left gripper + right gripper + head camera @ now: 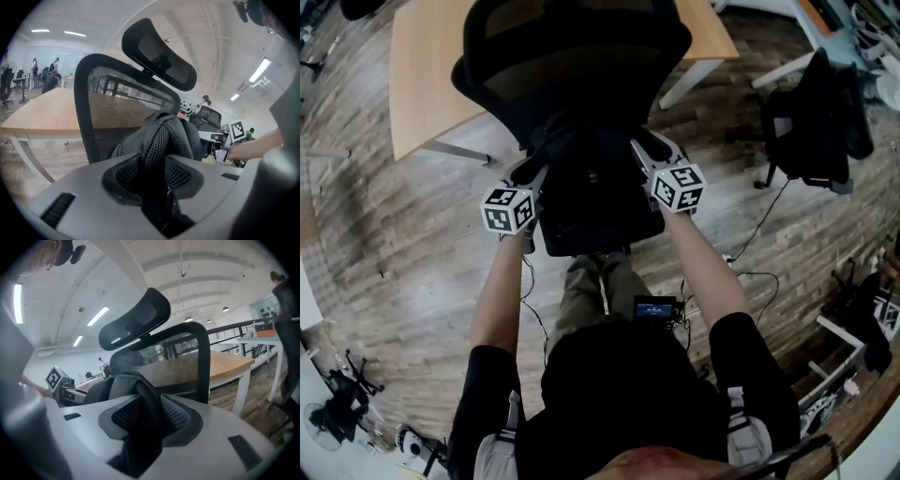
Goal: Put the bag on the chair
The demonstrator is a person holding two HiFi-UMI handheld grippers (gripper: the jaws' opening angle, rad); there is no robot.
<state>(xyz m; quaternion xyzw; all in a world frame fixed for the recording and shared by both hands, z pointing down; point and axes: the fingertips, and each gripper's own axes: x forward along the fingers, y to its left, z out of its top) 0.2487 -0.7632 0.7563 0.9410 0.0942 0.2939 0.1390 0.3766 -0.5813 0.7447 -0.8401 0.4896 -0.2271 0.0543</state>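
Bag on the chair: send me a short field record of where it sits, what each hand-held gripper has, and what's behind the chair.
bag: black backpack, appears to rest on the seat, in front of the backrest
chair: black mesh-back office chair with headrest, facing the person
left hand-held gripper: jaws closed on a mesh strap of the bag
right hand-held gripper: jaws closed on a mesh strap too
behind chair: light wooden table
status: bag on the seat, not yet released
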